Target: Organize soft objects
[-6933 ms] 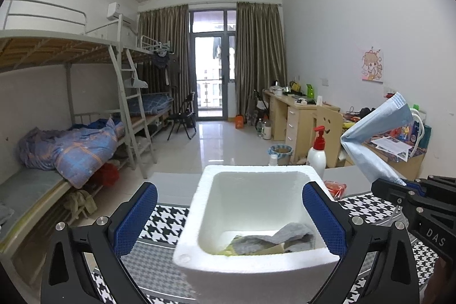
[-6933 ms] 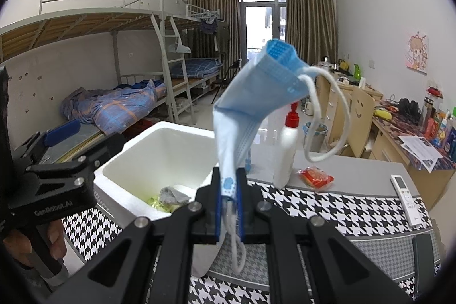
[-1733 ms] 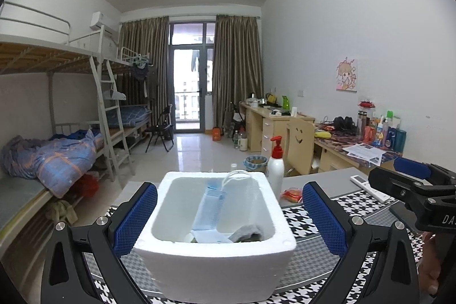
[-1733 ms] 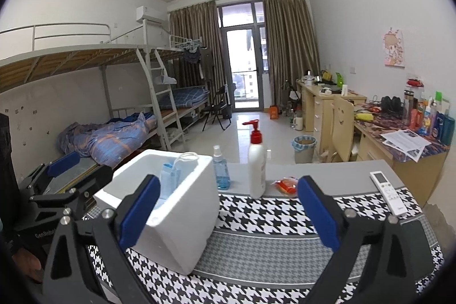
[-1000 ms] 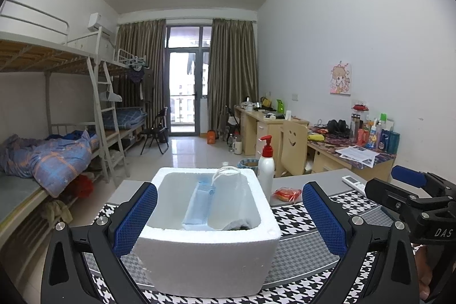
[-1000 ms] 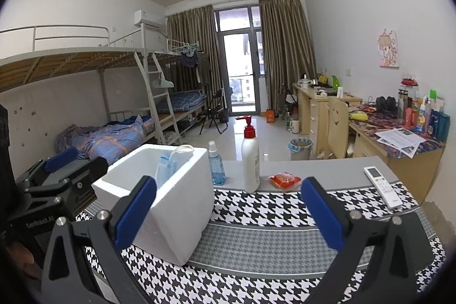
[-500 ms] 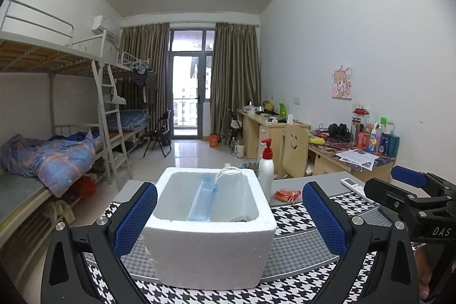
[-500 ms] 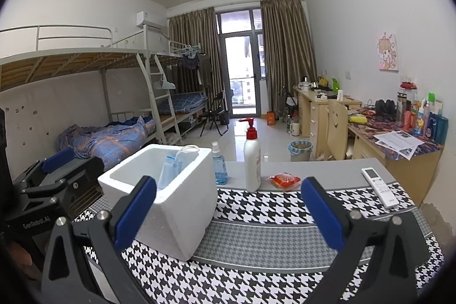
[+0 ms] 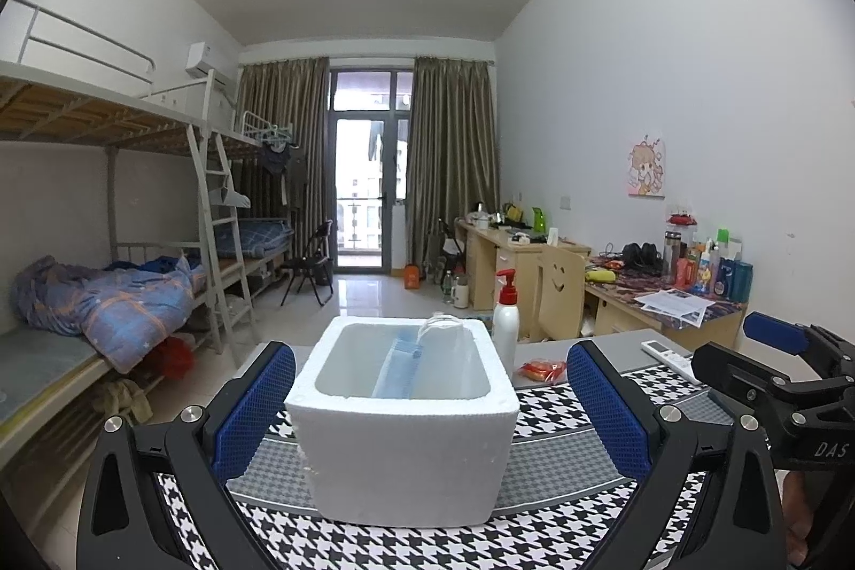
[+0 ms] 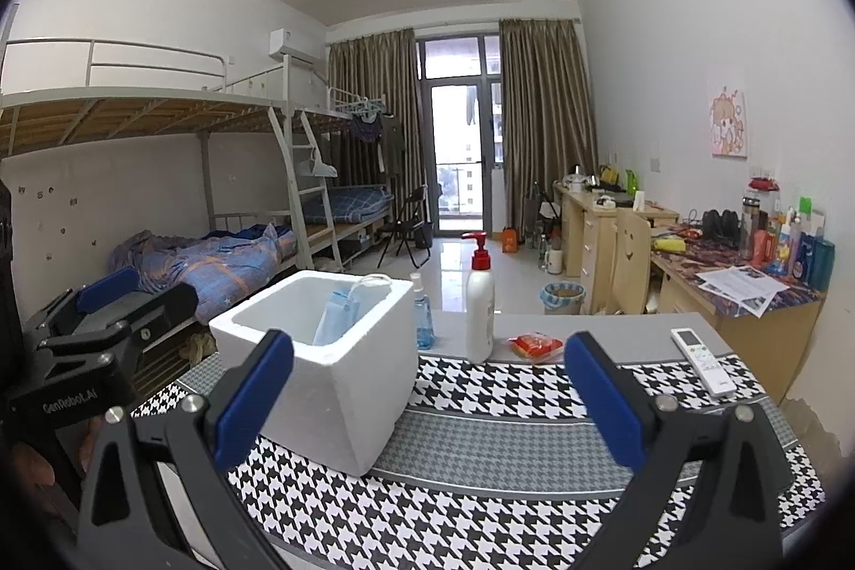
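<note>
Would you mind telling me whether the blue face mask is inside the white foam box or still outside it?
Inside. The blue face mask stands propped against the inner wall of the white foam box, its white ear loop poking above the rim.

My tongs (image 9: 430,401) had blue pads on black arms. The foam box (image 9: 406,442) was white, the mask (image 9: 398,369) in it pale blue. The table (image 10: 481,506) wore a black-and-white houndstooth cloth with grey bands. The pump bottle (image 10: 480,308) was white, red-topped.
</note>
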`<act>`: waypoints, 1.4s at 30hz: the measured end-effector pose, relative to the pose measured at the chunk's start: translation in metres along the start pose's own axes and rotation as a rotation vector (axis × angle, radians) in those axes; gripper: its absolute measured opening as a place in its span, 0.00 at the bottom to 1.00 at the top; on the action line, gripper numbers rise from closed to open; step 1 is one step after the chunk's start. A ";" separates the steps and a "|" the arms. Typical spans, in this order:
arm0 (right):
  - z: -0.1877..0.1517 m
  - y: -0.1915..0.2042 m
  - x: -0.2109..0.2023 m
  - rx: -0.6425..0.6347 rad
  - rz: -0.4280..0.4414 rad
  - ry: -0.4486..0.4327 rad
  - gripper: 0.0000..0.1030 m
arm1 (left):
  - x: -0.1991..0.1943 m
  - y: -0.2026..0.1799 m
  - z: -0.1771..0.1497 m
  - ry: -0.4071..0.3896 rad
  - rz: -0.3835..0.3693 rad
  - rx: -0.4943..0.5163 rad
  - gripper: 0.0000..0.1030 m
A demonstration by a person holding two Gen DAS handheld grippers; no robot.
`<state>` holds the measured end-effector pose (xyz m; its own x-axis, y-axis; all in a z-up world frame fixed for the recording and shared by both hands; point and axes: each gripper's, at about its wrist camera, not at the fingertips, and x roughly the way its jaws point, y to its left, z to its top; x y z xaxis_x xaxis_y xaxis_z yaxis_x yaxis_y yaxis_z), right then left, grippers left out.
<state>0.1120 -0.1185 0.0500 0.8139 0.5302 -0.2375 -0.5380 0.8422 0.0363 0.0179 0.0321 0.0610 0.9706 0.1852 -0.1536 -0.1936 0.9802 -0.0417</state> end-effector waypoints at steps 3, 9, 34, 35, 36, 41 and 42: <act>-0.003 0.002 0.000 -0.004 0.003 0.007 0.99 | -0.004 0.000 -0.003 -0.003 0.015 0.001 0.99; -0.008 0.005 -0.004 -0.012 0.010 -0.002 0.99 | -0.010 0.000 -0.008 -0.010 0.030 0.008 0.99; -0.035 0.013 -0.031 -0.028 0.009 -0.010 0.99 | -0.032 0.001 -0.030 -0.022 0.063 -0.008 0.99; -0.037 0.013 -0.033 -0.024 0.012 -0.013 0.99 | -0.033 0.000 -0.031 -0.019 0.059 -0.006 0.99; -0.038 0.013 -0.035 -0.021 0.013 -0.015 0.99 | -0.034 -0.001 -0.032 -0.017 0.053 -0.008 0.99; -0.044 0.012 -0.040 -0.013 0.011 -0.012 0.99 | -0.039 -0.004 -0.039 -0.004 0.042 -0.012 0.99; -0.045 0.012 -0.041 -0.013 0.009 -0.012 0.99 | -0.040 -0.004 -0.040 -0.005 0.044 -0.011 0.99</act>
<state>0.0625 -0.1348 0.0167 0.8115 0.5390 -0.2259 -0.5480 0.8360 0.0260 -0.0258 0.0182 0.0281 0.9619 0.2280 -0.1506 -0.2372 0.9704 -0.0457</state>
